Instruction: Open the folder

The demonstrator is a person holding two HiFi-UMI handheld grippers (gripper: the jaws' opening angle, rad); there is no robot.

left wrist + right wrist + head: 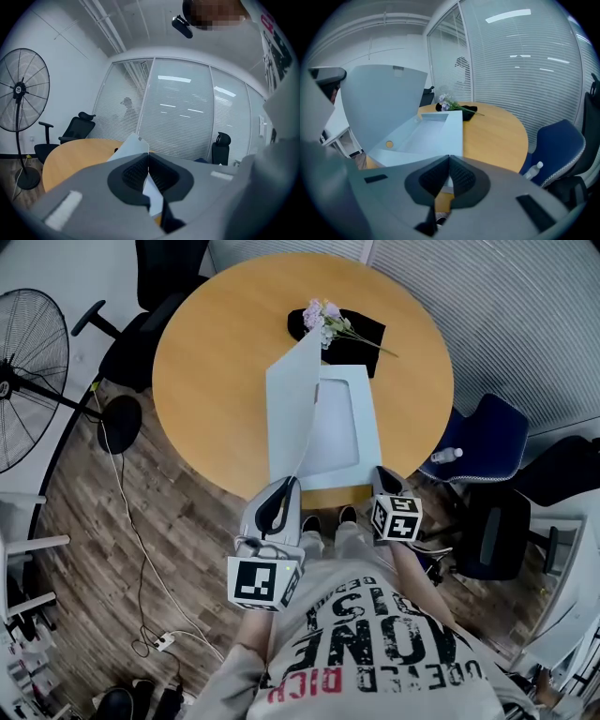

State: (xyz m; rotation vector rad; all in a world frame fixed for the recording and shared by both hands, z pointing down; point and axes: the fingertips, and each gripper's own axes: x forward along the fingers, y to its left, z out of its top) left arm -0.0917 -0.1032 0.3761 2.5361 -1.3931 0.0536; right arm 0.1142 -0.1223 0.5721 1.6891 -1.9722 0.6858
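Observation:
A pale blue folder lies on the round wooden table, at its near edge. Its cover stands raised at a steep slant on the left, above the flat back panel. My left gripper is shut on the cover's near edge; the thin sheet passes between the pads. My right gripper is at the back panel's near right corner, shut on its edge. In the right gripper view the raised cover fills the left side.
Purple flowers lie on a black cloth at the table's far side, just beyond the folder. A standing fan and a black chair are to the left. A blue chair with a bottle stands right.

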